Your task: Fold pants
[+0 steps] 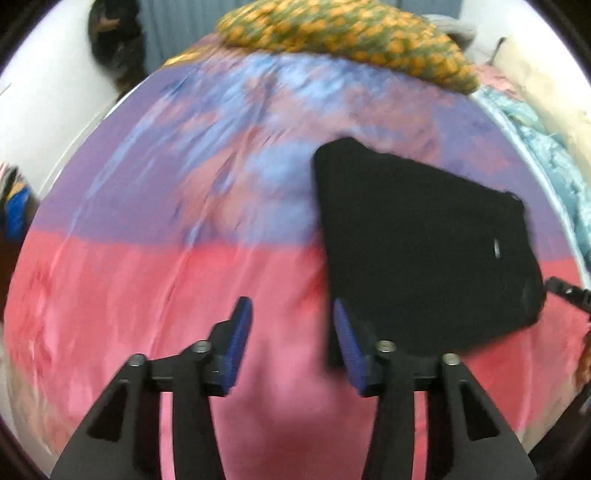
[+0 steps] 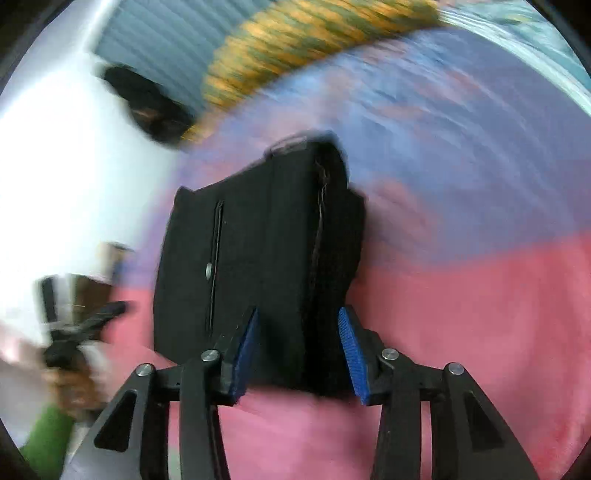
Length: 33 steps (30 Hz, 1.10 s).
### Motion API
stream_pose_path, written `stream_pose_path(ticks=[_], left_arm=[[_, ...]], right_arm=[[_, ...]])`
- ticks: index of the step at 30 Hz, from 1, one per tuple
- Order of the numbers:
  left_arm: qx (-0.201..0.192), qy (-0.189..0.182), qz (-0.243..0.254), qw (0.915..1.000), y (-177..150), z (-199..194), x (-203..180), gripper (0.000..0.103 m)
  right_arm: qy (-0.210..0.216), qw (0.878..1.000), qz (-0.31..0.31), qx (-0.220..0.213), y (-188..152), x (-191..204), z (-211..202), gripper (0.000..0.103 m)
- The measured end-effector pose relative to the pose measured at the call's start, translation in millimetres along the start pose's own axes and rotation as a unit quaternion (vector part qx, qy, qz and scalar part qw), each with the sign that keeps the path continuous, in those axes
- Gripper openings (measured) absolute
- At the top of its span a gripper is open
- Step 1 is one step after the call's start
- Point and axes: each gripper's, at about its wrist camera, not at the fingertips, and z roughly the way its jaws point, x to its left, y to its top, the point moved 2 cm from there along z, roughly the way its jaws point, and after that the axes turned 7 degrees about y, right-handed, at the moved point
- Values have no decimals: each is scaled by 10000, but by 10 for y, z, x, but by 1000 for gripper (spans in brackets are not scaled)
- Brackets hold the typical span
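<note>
The black pants (image 1: 424, 243) lie folded into a compact block on the pink and purple bedsheet (image 1: 184, 277). My left gripper (image 1: 291, 314) is open and empty, hovering over the sheet just left of the pants' near corner. In the right wrist view the folded pants (image 2: 258, 258) lie straight ahead, showing a pocket slit with a small button. My right gripper (image 2: 297, 321) is open, its blue pads (image 2: 349, 339) astride the near edge of the pants, holding nothing. The left gripper shows blurred at the left edge of the right wrist view (image 2: 81, 328).
An orange and green patterned pillow (image 1: 351, 33) lies at the far end of the bed. A teal blanket (image 1: 546, 147) runs along the right edge. A white wall (image 2: 55, 166) and a dark object (image 2: 147, 107) stand to the left. Both views are motion-blurred.
</note>
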Motion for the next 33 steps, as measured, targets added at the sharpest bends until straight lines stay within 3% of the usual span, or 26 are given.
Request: stream_pose_path(ticks=[1, 3, 4, 5, 6, 7, 9, 12, 15, 18, 21, 25, 33], left_arm=[[-108, -31, -39, 9999, -145, -73, 66, 49], [-413, 186, -25, 9990, -468, -297, 144, 72], [-502, 245, -14, 9984, -530, -356, 153, 87], [-638, 320, 4, 9974, -645, -449, 121, 96], [-823, 435, 47, 9956, -790, -598, 13, 98], [-907, 489, 94, 9946, -836, -631, -21, 98], [-1099, 564, 258, 9920, -959, -825, -192, 98], [-1034, 609, 161, 9926, -968, -1022, -336, 100], [-1011, 295, -112, 9944, -1043, -1262, -337, 100], [-1100, 438, -88, 9929, -1128, -1444, -321, 100], [-1124, 440, 135, 9926, -1193, -1536, -343, 100], [-1157, 493, 48, 9920, -1259, -1627, -313, 100], [-1185, 450, -13, 9919, -1279, -1747, -315, 100]], right_arm=[[-161, 9999, 14, -62, -117, -123, -115, 43], [-428, 9987, -85, -246, -319, -183, -405, 46], [-635, 9972, -223, -321, -418, -132, -560, 58], [-751, 9958, -341, -389, -487, -49, -659, 82], [-975, 9924, -533, -528, -609, 120, -812, 96], [-1181, 9888, -650, -648, -678, 261, -902, 103], [-1517, 9811, -857, -837, -813, 564, -1003, 103], [-2045, 9678, -1054, -1017, -1120, 1079, -1068, 103], [-2053, 9640, -1084, -1299, -1424, 1474, -1148, 103], [-2106, 9609, -1099, -1426, -1651, 1755, -1153, 103], [-2245, 9570, -1257, -1336, -1808, 1924, -1151, 103], [-2340, 9554, -1217, -1328, -1926, 1999, -1225, 103], [-2445, 9526, -1113, -1429, -1916, 2036, -1354, 103]])
